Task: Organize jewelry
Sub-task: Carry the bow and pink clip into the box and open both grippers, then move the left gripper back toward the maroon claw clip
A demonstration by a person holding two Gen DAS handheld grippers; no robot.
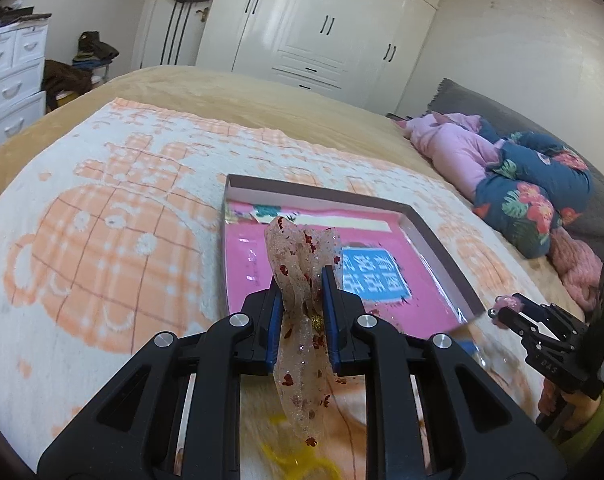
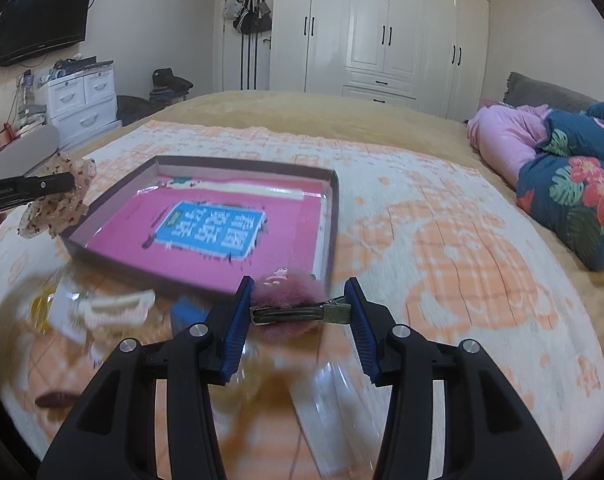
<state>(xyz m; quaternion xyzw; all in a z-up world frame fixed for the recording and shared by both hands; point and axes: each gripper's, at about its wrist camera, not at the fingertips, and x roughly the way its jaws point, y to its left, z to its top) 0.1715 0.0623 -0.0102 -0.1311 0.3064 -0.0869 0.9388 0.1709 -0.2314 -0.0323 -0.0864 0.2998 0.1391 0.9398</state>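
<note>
My left gripper [image 1: 302, 280] is shut on a sheer glittery bow hair accessory [image 1: 298, 264] with red specks, held above the near edge of a shallow brown box [image 1: 442, 240] with a pink lining. My right gripper [image 2: 298, 292] is shut on a fluffy pink pom-pom hair clip [image 2: 290, 292], its metal clip spanning the two pads, just before the box's near rim [image 2: 162, 272]. The right gripper also shows in the left wrist view [image 1: 514, 312], and the left gripper with the bow shows in the right wrist view [image 2: 58, 188].
The box lies on an orange-and-white blanket [image 2: 442, 240] on a bed. Blurred loose items lie near me: a white hair claw [image 2: 118, 308], a yellow piece [image 2: 42, 308], a blue object [image 2: 186, 312]. Bunched clothes [image 2: 562, 168] lie at the right.
</note>
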